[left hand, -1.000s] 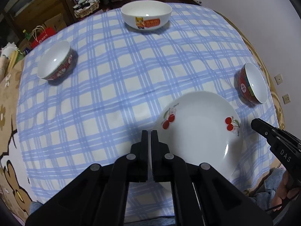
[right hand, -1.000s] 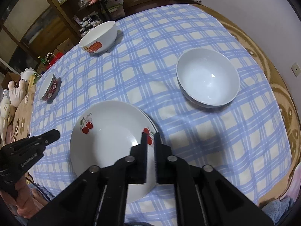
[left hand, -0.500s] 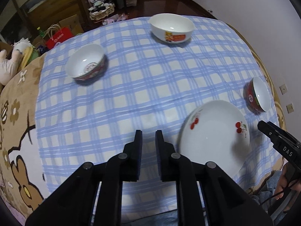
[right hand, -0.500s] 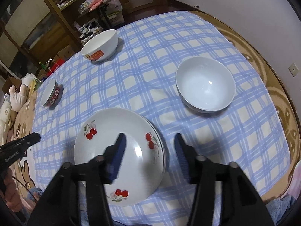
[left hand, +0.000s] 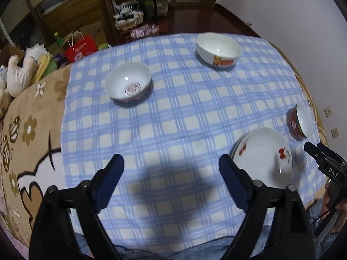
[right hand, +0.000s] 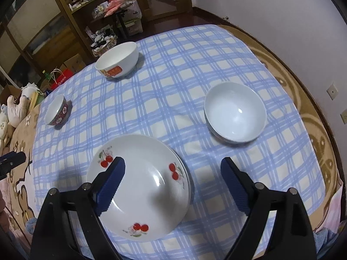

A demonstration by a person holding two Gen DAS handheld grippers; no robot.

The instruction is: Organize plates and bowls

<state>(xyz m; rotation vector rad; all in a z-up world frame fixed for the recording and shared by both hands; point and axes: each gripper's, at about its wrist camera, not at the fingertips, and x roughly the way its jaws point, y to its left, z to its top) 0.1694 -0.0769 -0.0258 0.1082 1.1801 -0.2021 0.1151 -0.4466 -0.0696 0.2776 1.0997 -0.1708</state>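
Plates [right hand: 138, 186] stacked just below right gripper [right hand: 172, 186]; three bowls [right hand: 235, 112] scattered ahead, unstacked. Both grippers, left gripper [left hand: 171, 178] included, wide open, holding nothing.

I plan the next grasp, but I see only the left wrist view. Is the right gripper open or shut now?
Observer: Open. Its own view shows the right gripper with jaws wide apart, holding nothing.
Operator: Is the cherry plate alone?
Observer: No. The cherry plate sits on a lower plate, whose rim shows at the right.
Operator: Is the right-hand bowl empty?
Observer: Yes, the bowl is plain white inside, empty.
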